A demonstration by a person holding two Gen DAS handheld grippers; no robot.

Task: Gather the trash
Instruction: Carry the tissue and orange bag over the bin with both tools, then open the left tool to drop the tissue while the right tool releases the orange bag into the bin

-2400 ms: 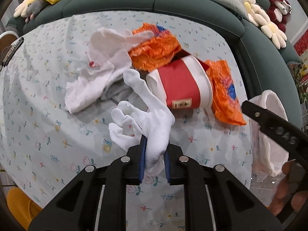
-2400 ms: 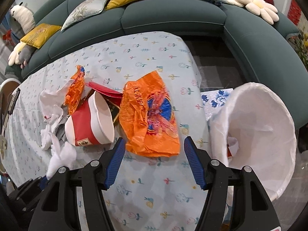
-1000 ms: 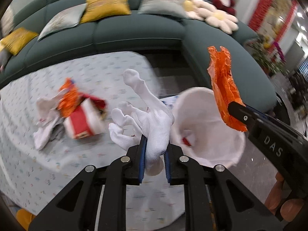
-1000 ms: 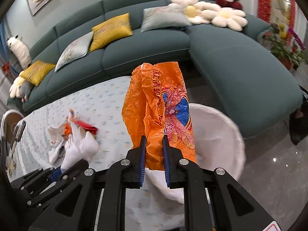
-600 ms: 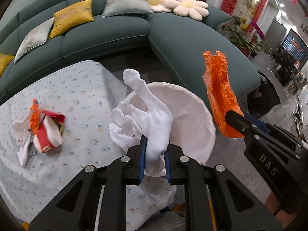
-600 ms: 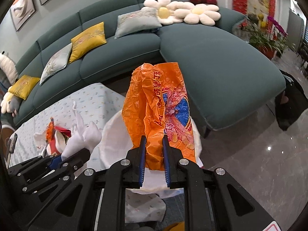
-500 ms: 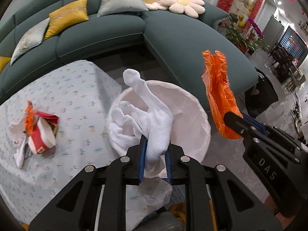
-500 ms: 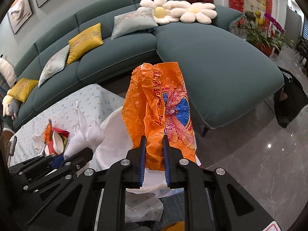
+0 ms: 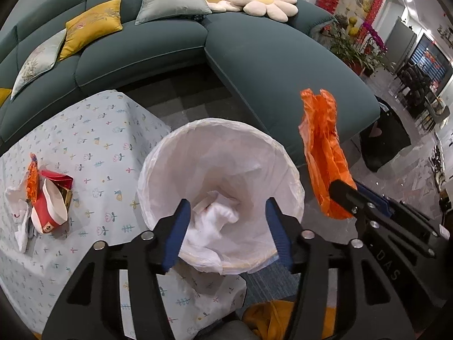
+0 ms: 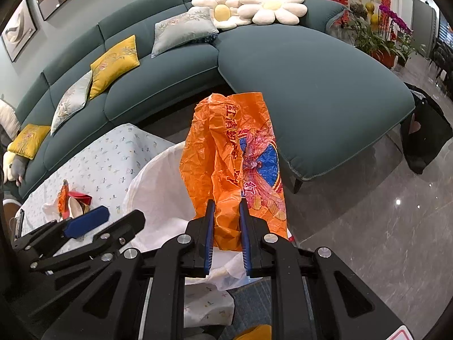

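My left gripper (image 9: pixel 226 209) is open and empty above a bin lined with a white bag (image 9: pixel 158 153). The white crumpled tissue (image 9: pixel 215 221) lies inside the bin. My right gripper (image 10: pixel 228 206) is shut on an orange plastic bag (image 10: pixel 235 153), held up beside the bin's right rim; the bag also shows in the left wrist view (image 9: pixel 322 153). On the floral tablecloth (image 9: pixel 85 141) at the left lie a red-and-white paper cup (image 9: pixel 51 206), an orange wrapper (image 9: pixel 32 181) and white tissues (image 9: pixel 17 198).
A dark green sectional sofa (image 9: pixel 254 65) with yellow and grey cushions curves behind the table and bin. A black bag (image 10: pixel 424 136) stands on the shiny floor at the right. Something yellow (image 9: pixel 271 320) lies below the bin.
My left gripper has opened and the white tissue has dropped into the bin. The right gripper still holds the orange bag, now closer to the bin.
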